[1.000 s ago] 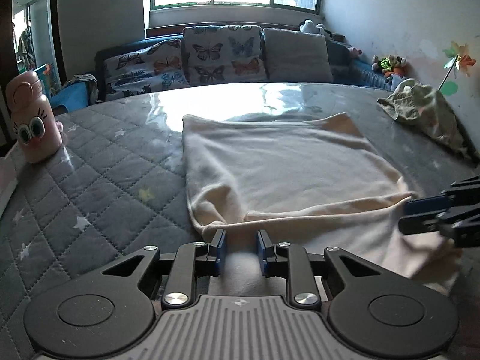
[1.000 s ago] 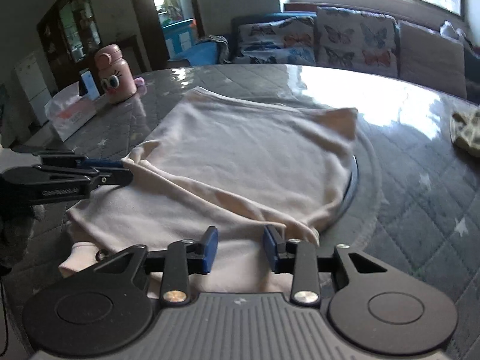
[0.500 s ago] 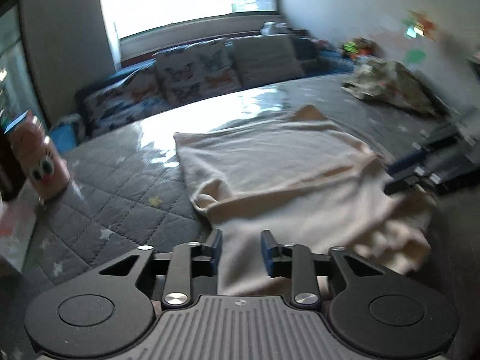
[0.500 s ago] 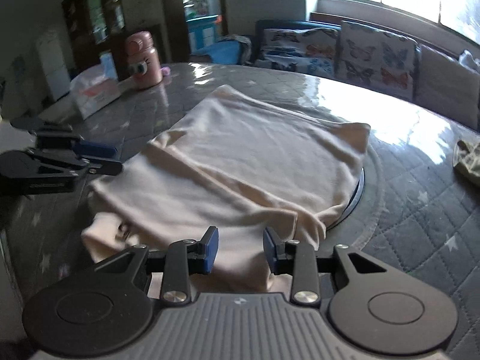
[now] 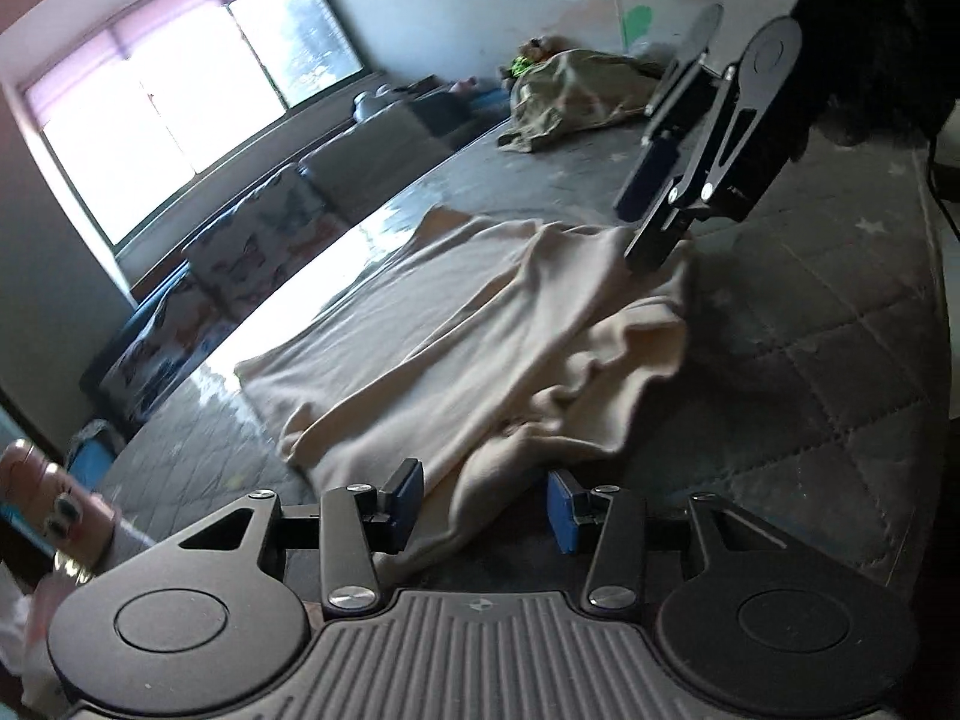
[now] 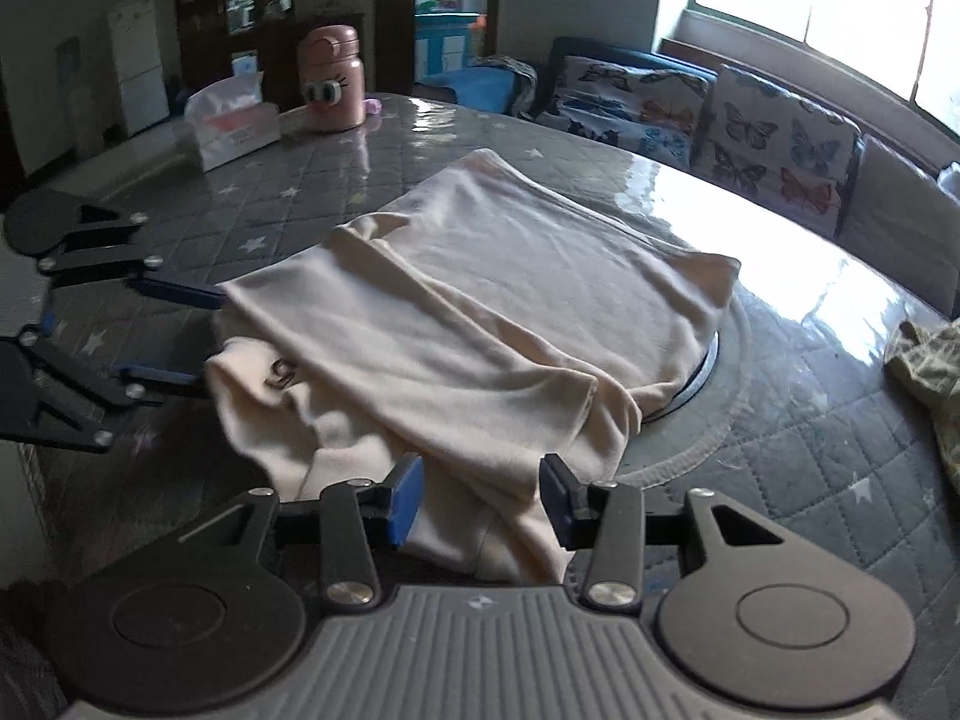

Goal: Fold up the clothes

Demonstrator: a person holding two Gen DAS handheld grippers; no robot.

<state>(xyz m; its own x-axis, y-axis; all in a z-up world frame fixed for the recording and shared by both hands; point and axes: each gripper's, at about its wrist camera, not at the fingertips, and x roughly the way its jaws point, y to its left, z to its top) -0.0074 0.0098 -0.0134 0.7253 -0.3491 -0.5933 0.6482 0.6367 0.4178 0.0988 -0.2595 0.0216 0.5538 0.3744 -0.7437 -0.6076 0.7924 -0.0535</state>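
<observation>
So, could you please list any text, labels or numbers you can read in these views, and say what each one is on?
None reads clearly.
Cream garment: a small dark mark, perhaps "G", too blurred to confirm.
Tissue box: red band with print, too small to read.
Pink bottle: cartoon eyes only, no words.

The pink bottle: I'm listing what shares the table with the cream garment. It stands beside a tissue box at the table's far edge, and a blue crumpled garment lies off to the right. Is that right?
One thing is wrong: the crumpled garment is olive green, not blue, as the right wrist view shows. The pink bottle does stand beside the tissue box at the far edge of the table, beyond the cream garment.
</observation>
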